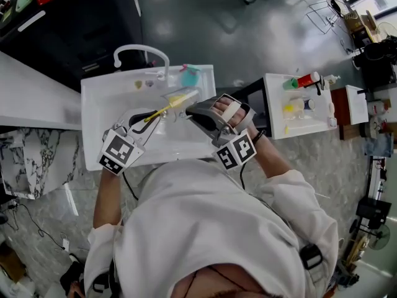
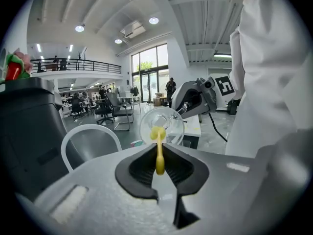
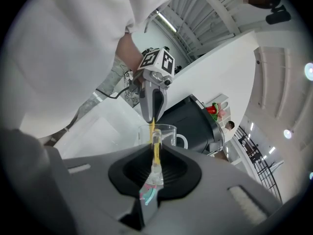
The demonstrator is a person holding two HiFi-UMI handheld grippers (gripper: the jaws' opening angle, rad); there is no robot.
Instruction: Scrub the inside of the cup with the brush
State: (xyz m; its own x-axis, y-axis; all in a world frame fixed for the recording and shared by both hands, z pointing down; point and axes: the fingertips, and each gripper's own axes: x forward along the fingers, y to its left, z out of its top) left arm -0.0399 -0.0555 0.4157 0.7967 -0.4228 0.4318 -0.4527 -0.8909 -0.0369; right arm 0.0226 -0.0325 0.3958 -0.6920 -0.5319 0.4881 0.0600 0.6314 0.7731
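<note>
over the white sink (image 1: 93,104), close in front of the person, the scrubbing looks under way rather than finished: the yellow brush (image 1: 162,108) has its head inside the clear glass cup (image 1: 181,98), and i cannot tell how clean the inside is, so i judge more strokes are left. the left gripper (image 1: 149,115) is clamped narrowly on the brush handle, aiming it into the cup's mouth. the right gripper (image 1: 190,109) is nearly closed too, pinching a clear glass part of the cup, seemingly its wall, and holding it above the basin. beyond them the white faucet (image 1: 140,49) arches over the far rim.
</note>
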